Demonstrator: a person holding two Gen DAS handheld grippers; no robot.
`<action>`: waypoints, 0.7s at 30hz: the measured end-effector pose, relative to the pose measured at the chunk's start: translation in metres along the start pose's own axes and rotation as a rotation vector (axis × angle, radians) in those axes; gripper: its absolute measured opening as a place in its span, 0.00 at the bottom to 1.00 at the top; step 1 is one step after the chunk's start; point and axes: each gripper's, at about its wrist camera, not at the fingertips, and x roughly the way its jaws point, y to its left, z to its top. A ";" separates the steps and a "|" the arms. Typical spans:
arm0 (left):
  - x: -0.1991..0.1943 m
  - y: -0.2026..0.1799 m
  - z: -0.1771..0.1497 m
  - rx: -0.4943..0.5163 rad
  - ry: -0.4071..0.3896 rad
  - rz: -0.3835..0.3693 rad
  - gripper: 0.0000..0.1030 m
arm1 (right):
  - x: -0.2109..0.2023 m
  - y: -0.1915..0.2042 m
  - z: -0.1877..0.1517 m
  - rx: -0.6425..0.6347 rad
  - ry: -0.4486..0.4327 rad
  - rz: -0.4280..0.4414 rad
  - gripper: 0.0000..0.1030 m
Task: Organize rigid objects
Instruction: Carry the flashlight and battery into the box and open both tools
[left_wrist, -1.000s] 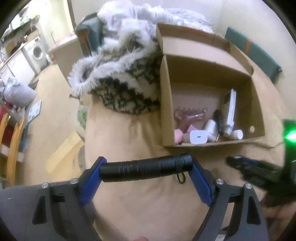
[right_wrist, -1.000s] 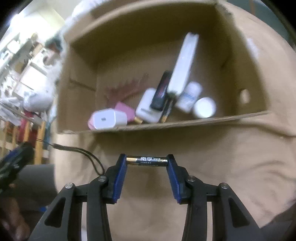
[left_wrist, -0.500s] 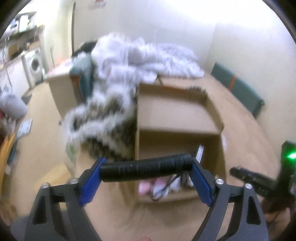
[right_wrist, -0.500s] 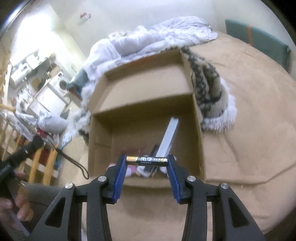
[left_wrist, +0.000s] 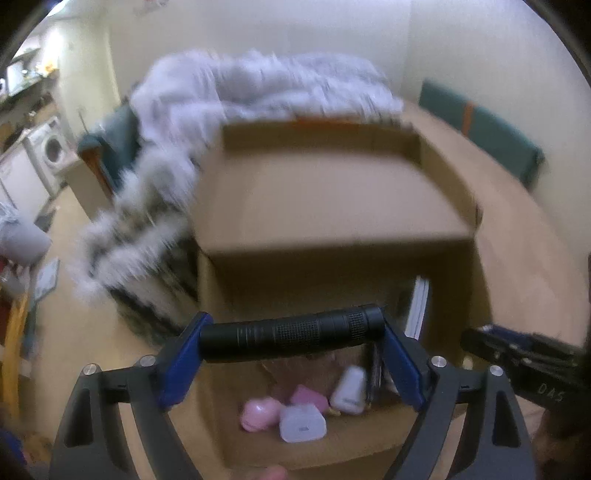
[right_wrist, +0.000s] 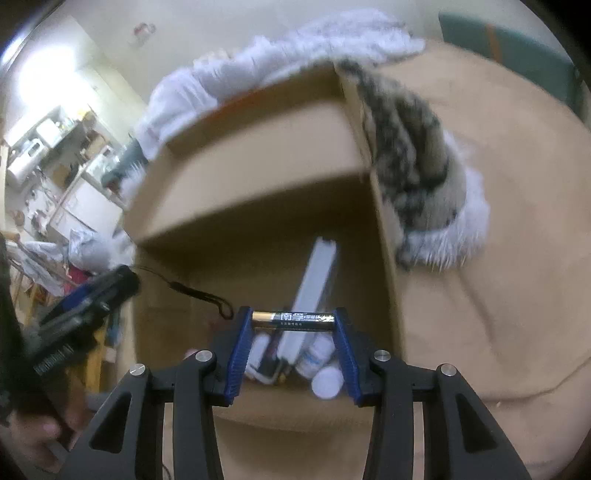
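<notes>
Step in hand: carry to the box. Left hand-held gripper (left_wrist: 291, 363) clamps a black flashlight (left_wrist: 291, 332) end to end between its blue pads, just above the near edge of the cardboard box (left_wrist: 332, 206). Right hand-held gripper (right_wrist: 293, 354) grips a battery (right_wrist: 293, 320) lengthwise, also over the open box (right_wrist: 258, 147). Inside already: white charger (left_wrist: 303, 422), pink item (left_wrist: 260, 413), white remote (right_wrist: 314, 284), small bottles. Box sits on a tan-covered bed. Next move, my read: lower each load past the rim over a free patch, then open the pads.
</notes>
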 end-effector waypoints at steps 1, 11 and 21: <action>0.006 -0.002 -0.005 0.003 0.022 -0.001 0.84 | 0.006 0.001 -0.003 -0.009 0.020 -0.011 0.44; 0.036 -0.007 -0.022 0.022 0.101 0.002 0.84 | 0.036 0.003 -0.016 -0.072 0.128 -0.070 0.44; 0.046 -0.004 -0.022 0.015 0.134 0.023 0.84 | 0.046 0.003 -0.019 -0.067 0.162 -0.090 0.44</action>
